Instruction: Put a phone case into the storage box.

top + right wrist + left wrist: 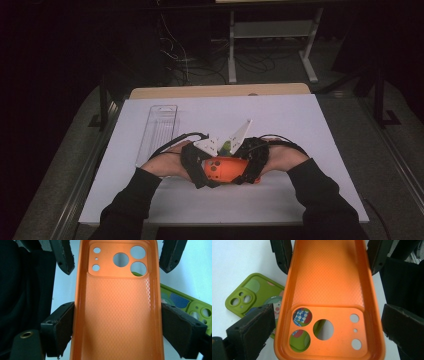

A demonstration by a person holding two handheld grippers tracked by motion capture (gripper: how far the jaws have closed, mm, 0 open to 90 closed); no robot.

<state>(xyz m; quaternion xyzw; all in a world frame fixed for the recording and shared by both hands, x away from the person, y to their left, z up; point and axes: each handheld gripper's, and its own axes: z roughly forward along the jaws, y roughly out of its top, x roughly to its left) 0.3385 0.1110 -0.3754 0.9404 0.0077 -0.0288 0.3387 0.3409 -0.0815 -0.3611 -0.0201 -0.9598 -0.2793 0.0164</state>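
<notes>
the white tabletop point(300, 120) carries everything, and places are given here relative to the orange phone case point(224, 169), which is held near the tabletop's near edge, between the two hands. one clear plastic tray point(159, 131) is seen lying flat, well apart from the orange phone case, up and to the left of it in the high view; it looks empty, probably set aside as a holder for the cases.

the orange phone case is held open side up, its textured inside and camera cutouts facing the gripper cameras. it is spanned lengthwise by both tools, likely so that it is kept steady and off the surface from both ends. the left gripper point(329, 325) is set at the end with the camera cutouts, its jaws standing on either side of the case's long walls; a slight gap seems to remain, so whether it is truly clamped cannot be told. the right gripper point(117, 325) is placed at the plain end, with its jaws pressed against both side walls, so the case is taken to be gripped there.

one green phone case point(249, 300) is seen lying flat on the tabletop, partly beneath the orange phone case and showing through its cutouts.

counted: two grippers, two phone cases, one tray.
</notes>
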